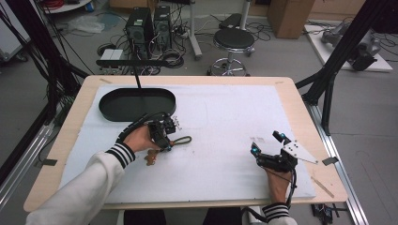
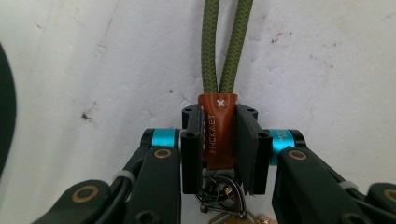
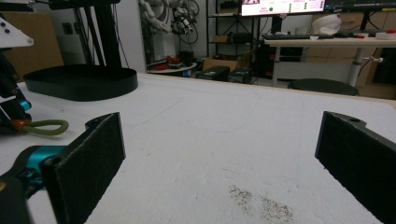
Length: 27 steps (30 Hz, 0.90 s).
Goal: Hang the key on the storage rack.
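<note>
Left claw (image 2: pixel 219 149): I have it closed on the brown leather tab (image 2: pixel 217 133) of a keychain; both pads press the tab's flat sides, so the hold is on the stiffest part rather than on the cord.
Keychain position: on the white tabletop (image 1: pixel 225 117), left of centre and just in front of the black tray (image 1: pixel 137 103); the high view shows it under my left claw (image 1: pixel 162 136).
Green cord loop (image 2: pixel 226 42): runs straight out from the tab, away from the claw, and lies flat on the tabletop. In the high view the loop (image 1: pixel 183 140) trails to the right of the claw.
Metal rings (image 2: pixel 222 193): bunched behind the tab between the claw arms; some brass-coloured pieces sit below them, too cropped to identify.
Reason for hold (judgement): gripping the tab lets cord and rings hang free if I lift, likely for a move toward the tray.
Right claw (image 3: pixel 219 154): wide open, nothing between its pads, resting low over the right side of the tabletop and well apart from the keychain; I read it as parked. High view places it (image 1: pixel 267 146) near the front right.
Black tray contents: oval, shallow-walled, and empty as far as the high view shows.
Tabletop mark (image 3: pixel 259 200): a dark speckled smudge just ahead of the right claw.
</note>
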Tool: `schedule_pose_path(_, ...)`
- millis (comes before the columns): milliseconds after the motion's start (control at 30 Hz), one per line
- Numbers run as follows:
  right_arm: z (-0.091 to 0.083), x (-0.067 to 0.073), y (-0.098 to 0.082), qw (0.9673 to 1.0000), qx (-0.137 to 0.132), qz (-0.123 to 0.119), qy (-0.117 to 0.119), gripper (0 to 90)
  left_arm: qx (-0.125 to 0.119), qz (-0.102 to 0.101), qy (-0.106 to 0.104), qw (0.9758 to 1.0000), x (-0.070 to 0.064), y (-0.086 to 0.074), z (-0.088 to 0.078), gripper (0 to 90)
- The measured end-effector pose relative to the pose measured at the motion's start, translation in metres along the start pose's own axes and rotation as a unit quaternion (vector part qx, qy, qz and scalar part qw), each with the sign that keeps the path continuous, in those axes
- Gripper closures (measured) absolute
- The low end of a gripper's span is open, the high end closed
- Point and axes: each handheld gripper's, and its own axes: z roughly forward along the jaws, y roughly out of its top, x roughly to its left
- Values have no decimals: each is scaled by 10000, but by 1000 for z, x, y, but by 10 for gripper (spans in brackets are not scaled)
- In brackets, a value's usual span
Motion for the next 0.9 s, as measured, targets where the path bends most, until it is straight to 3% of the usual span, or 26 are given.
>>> schedule_pose_path(200,0,0,0,10000,-2,12,2,5,-326,-239,169,9990,8,-5,-12,730)
schedule_pose_path(467,0,1,0,10000,24,-10,-2,5,-933,-525,266,9939,18,-19,-34,729)
schedule_pose_path(700,0,1,0,10000,16,-33,-3,5,-1406,-761,502,9859,26,-36,-56,730)
schedule_pose_path(867,1,1,0,10000,18,-39,-7,5,-1839,-969,709,9756,30,-49,-75,730)
schedule_pose_path(900,1,1,0,10000,13,-65,-14,5,-1964,-1053,750,9720,31,-51,-77,729)
